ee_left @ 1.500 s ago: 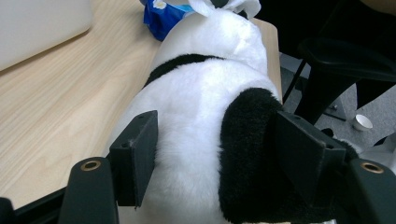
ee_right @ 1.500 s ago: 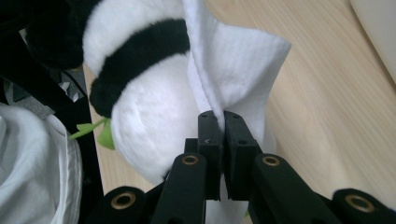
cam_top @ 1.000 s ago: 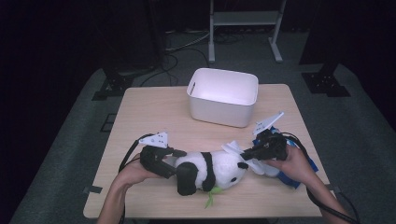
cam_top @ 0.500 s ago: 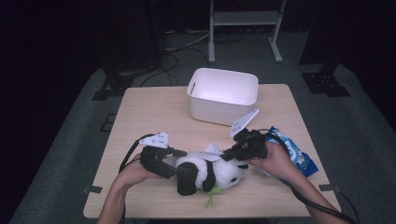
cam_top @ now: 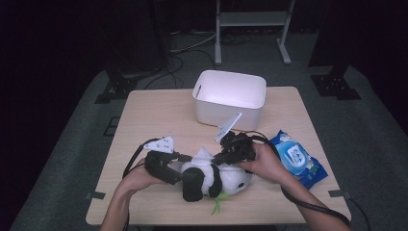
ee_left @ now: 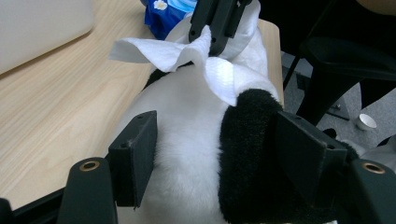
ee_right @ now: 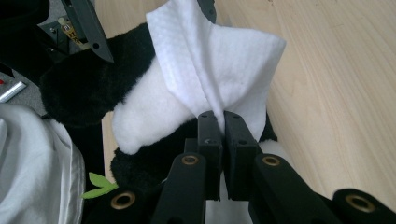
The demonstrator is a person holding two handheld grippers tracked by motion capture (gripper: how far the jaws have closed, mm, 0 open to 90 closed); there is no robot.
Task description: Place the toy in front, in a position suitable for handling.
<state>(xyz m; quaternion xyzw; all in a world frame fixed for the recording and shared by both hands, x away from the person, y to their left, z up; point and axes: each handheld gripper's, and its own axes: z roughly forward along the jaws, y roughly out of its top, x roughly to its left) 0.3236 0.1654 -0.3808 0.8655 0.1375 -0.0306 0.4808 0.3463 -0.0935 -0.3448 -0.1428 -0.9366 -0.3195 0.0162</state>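
Leftward since the earlier frame, the right gripper (cam_top: 222, 156) has carried its white wet wipe (ee_right: 219, 65) — pinched tight between its fingers (ee_right: 208, 135) — onto the black-and-white plush panda (cam_top: 211, 179). Left gripper (ee_left: 215, 154) fingers clamp the panda's body, near worktop (cam_top: 154, 115) edge.

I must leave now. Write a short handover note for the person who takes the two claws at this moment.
Left claw: clamped around the plush panda, holding it on the table.
Right claw: shut on a white wipe, pressed against the panda.
Wipe pack: at the table's right edge. White bin: behind the panda.
Done: wipe taken, panda secured.
Left: probably wiping the panda, then discarding the wipe.
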